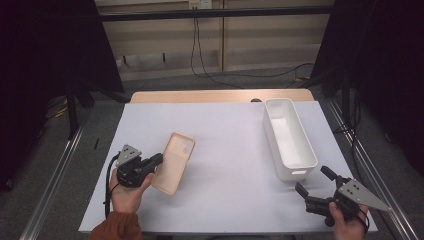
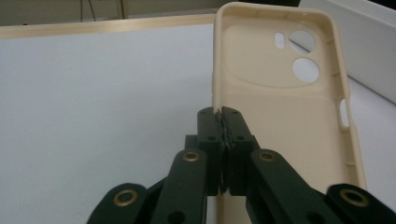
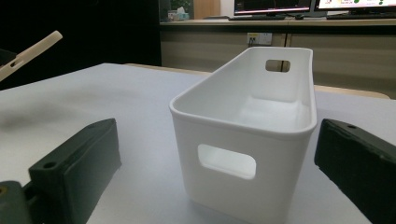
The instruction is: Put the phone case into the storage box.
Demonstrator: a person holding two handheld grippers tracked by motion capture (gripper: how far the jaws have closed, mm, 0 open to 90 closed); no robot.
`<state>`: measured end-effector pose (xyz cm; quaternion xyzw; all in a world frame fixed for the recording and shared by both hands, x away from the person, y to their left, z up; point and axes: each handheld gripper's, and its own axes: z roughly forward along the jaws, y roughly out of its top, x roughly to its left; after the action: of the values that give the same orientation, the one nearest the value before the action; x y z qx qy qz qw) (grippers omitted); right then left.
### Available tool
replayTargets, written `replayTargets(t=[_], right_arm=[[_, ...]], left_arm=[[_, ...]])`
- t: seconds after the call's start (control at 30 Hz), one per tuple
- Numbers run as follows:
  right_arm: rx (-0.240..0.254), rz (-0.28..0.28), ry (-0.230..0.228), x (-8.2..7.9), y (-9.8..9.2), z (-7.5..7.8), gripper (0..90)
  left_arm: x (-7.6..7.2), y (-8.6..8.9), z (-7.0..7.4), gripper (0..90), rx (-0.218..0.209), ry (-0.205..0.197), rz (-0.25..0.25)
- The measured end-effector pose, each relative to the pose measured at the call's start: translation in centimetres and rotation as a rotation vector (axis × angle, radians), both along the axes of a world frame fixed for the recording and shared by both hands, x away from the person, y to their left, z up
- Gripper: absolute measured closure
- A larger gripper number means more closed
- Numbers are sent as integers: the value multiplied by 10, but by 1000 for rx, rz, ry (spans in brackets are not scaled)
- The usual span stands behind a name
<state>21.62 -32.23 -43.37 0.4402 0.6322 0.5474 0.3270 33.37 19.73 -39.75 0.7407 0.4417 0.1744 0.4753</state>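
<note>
A cream phone case with camera cut-outs hangs tilted above the white table at the left. My left gripper is shut on the case's left side wall; in the left gripper view the jaws meet on the thin rim of the phone case, whose hollow inside faces the camera. My right gripper stands open near the table's front right corner, nothing between its fingers. Just beyond it stands a long white bin, empty, its near end wall with a handle slot facing that gripper.
The white table sheet has bare room between the case and the bin. A wooden table edge runs along the back. Metal rails flank both sides, and cables lie on the floor behind.
</note>
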Motion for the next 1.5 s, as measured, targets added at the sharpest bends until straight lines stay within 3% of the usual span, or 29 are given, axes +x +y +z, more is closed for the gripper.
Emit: replayTargets(t=[0.2, 0.47, 0.77, 1.2, 1.5], right_arm=[[11, 2, 4, 0, 3, 0, 0], [33, 28, 5, 1, 12, 7, 0], [68, 59, -9, 4, 27, 23, 0], [42, 125, -19, 18, 53, 41, 0], [22, 193, -6, 32, 77, 44, 0]], left_arm=[[-3, -4, 0, 879, -45, 2, -5], [-8, -18, 4, 879, -40, -32, -43], [-10, -35, 7, 879, -57, -45, -65], [-10, -66, 12, 879, -76, -57, -113], [-9, -94, 18, 879, -80, -96, -142]])
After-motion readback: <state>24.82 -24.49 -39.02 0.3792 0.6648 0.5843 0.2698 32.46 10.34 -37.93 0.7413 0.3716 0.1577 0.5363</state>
